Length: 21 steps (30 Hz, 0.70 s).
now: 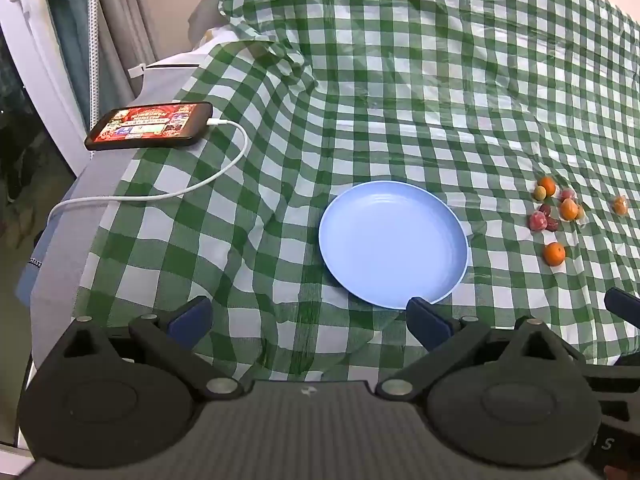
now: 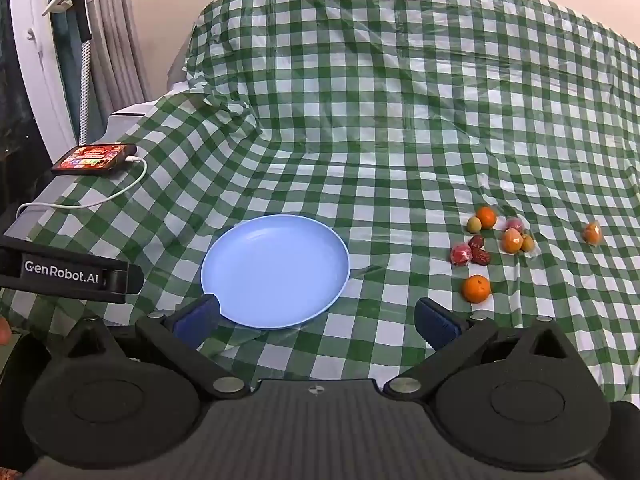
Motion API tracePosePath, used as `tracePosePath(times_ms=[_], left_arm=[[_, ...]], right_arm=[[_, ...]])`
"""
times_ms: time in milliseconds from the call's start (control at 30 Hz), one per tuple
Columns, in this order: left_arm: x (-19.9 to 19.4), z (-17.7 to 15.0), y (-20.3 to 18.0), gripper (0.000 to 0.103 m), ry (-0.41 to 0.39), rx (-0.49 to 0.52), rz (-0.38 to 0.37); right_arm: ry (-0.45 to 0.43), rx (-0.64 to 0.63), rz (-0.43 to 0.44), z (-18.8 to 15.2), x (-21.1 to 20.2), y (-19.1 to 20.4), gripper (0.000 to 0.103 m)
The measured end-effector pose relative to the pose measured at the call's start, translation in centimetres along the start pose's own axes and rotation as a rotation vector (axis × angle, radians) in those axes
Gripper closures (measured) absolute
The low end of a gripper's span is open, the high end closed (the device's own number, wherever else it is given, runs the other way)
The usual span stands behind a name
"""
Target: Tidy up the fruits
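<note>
A light blue plate [image 1: 394,244] lies empty on the green checked cloth; it also shows in the right wrist view [image 2: 276,270]. To its right lie several small fruits: an orange mandarin [image 2: 476,288] nearest, a red wrapped fruit [image 2: 461,255], dark red dates [image 2: 480,254], another mandarin [image 2: 486,217], a green one [image 2: 474,224] and a lone wrapped orange fruit [image 2: 592,233]. The same cluster shows in the left wrist view [image 1: 554,254]. My left gripper [image 1: 308,318] is open and empty, just short of the plate. My right gripper [image 2: 318,320] is open and empty, near the plate's front edge.
A phone [image 1: 150,126] with a lit screen lies at the cloth's left edge, on a white charging cable [image 1: 224,168]. Curtains and a white frame [image 2: 36,60] stand at the far left. The cloth rises in folds [image 2: 400,80] behind. The left gripper's body [image 2: 64,274] shows at left.
</note>
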State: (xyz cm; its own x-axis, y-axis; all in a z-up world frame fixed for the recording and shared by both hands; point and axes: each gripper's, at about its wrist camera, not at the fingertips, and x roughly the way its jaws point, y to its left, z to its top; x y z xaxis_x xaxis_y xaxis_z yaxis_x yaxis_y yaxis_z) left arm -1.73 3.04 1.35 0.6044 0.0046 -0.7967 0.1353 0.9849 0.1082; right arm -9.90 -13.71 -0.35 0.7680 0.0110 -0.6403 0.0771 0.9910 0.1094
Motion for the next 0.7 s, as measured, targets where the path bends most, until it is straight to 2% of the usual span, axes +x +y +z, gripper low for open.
tracePosePath(times_ms=[700], left_arm=[[0.63,-0.18,0.36,0.000,0.011,0.016,-0.002]], right_arm=[[0.005,0.002,0.005,-0.13,0.30,-0.17,0.001]])
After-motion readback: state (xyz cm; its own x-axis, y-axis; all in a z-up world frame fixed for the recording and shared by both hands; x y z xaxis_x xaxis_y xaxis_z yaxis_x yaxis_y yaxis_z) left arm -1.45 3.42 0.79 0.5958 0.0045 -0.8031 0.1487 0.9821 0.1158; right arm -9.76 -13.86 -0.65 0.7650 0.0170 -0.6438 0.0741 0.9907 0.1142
